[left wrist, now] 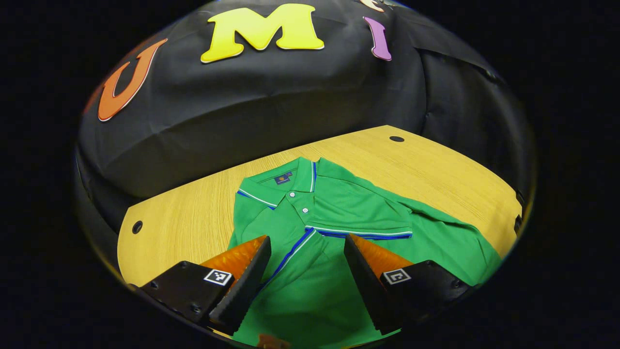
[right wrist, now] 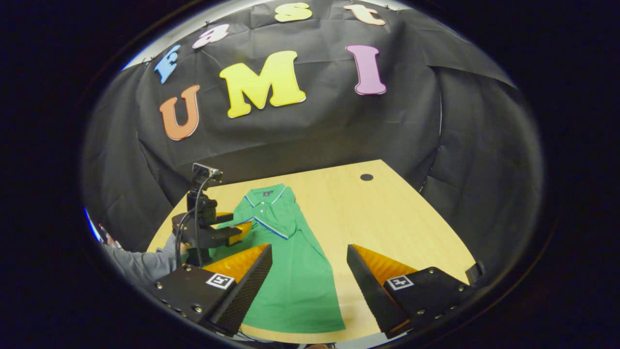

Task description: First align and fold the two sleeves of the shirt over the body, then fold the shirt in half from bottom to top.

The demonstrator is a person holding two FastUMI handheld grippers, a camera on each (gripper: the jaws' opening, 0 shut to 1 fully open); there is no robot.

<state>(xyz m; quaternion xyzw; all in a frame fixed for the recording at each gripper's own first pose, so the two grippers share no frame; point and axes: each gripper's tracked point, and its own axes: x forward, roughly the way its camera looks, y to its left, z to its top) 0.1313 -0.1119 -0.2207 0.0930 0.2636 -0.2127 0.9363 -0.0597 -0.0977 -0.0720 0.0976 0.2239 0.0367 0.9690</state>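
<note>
A green polo shirt [left wrist: 348, 208] with blue and white trim lies flat on the wooden table [left wrist: 193, 218], collar toward the far wall. Both sleeves lie folded across the chest, their striped cuffs meeting near the buttons. My left gripper [left wrist: 307, 242] hovers open just above the shirt's middle, nothing between its fingers. In the right gripper view the same shirt [right wrist: 295, 276] is a narrow strip, hem toward me. My right gripper [right wrist: 310, 252] stands open above the lower part of the shirt and holds nothing. The left gripper [right wrist: 240, 228], held by a grey-sleeved arm [right wrist: 140, 264], is over the shirt's left side.
The table has round cable holes at the far right [right wrist: 366, 177] and near left [left wrist: 137, 227]. Black cloth walls close in behind and at the right. Bare wood [right wrist: 387, 218] stretches to the right of the shirt.
</note>
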